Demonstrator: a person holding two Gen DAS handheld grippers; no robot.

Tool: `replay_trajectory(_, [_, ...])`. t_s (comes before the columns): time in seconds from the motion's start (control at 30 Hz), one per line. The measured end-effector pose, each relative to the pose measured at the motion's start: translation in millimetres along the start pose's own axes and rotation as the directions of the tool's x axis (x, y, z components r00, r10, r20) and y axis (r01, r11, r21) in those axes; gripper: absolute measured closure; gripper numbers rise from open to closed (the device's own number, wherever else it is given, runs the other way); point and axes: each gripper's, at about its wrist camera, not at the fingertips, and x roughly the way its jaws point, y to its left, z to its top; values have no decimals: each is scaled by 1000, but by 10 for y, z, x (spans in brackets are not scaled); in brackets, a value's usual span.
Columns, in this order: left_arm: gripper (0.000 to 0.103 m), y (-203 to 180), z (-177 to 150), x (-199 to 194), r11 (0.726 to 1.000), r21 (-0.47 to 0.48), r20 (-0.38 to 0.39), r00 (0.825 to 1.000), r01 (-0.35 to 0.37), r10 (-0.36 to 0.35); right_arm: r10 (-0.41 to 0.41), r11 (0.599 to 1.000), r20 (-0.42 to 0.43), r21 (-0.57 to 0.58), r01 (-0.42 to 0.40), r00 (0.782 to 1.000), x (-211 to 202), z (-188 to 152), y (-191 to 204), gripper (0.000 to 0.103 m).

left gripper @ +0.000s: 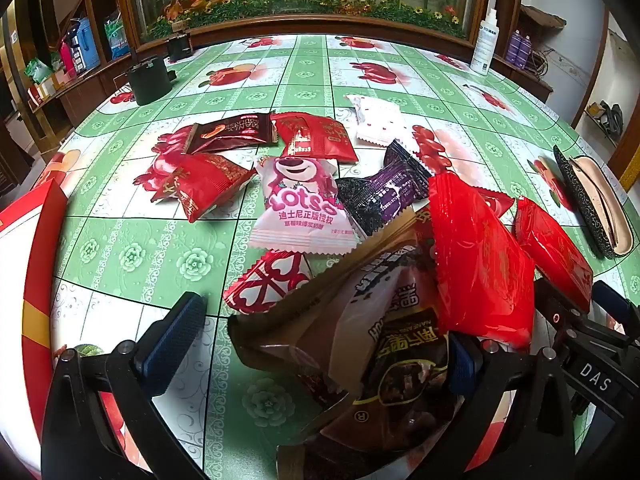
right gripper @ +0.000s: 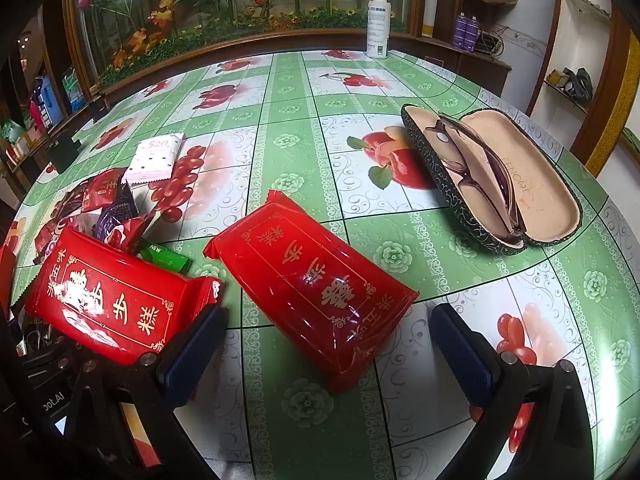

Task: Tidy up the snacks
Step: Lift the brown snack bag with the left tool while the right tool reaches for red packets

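Several snack packets lie on the green flowered tablecloth (left gripper: 132, 256). In the left wrist view my left gripper (left gripper: 320, 352) stands open over a brown packet (left gripper: 360, 340) that lies between its fingers, pads clear of it. Beyond are a pink Lotso packet (left gripper: 300, 204), a purple packet (left gripper: 384, 192), a red heart packet (left gripper: 272, 284) and a large red packet (left gripper: 480, 260). In the right wrist view my right gripper (right gripper: 330, 350) is open, straddling the near end of a flat red packet (right gripper: 316, 296) without touching it. A second red packet (right gripper: 116, 304) lies to its left.
An open glasses case (right gripper: 492, 180) with glasses inside lies at the right. A white spray bottle (right gripper: 378, 24) stands at the table's far edge, a black container (left gripper: 150, 80) at far left. A red box (left gripper: 32, 260) sits at the left edge.
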Motion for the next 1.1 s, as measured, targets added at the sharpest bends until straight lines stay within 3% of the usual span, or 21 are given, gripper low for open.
replay_trajectory(0.57, [0, -9, -39, -27, 1000, -3, 0, 1000, -5, 5, -1, 1000, 1, 0, 1, 1000, 2, 2, 2, 0])
replay_trajectory(0.8, [0, 89, -287, -214, 996, 76, -3, 998, 56, -56, -3, 1000, 0, 3, 3, 1000, 33, 7, 11, 0])
replay_trajectory(1.0, [0, 314, -403, -368, 992, 107, -78, 995, 71, -62, 92, 987, -54, -127, -98, 994, -90, -138, -22, 0])
replay_trajectory(1.1, [0, 503, -481, -565, 994, 84, -37, 997, 67, -64, 171, 977, -41, -120, -175, 984, -262, -256, -123, 0])
